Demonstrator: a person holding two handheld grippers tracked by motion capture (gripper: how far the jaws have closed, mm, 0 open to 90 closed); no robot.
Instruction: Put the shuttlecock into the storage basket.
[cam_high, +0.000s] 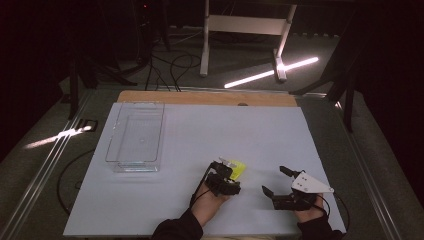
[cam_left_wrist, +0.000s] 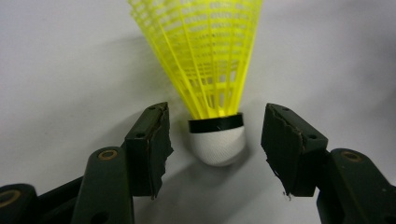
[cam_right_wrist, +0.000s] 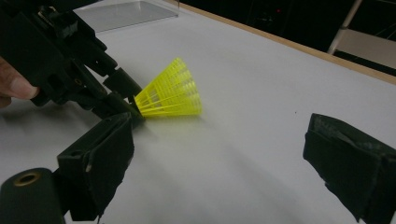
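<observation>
yellow mesh-skirted shuttlecock (cam_left_wrist: 210, 79), white cork, lies untouched between the left gripper's (cam_left_wrist: 215, 140) narrowed jaws.

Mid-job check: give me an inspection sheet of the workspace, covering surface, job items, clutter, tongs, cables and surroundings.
Surface: white table top, wooden strip along the far edge.
Job's things: yellow shuttlecock lying on the table, white cork end between the left tongs' jaws, pads not touching it.
Clutter: clear plastic bin at far left, looks empty.
Tongs: left tongs open around the cork; right tongs open, holding nothing.
Cables: black cable trailing from the left tongs.
Surroundings: dark room, white frame legs, floor cables.
</observation>
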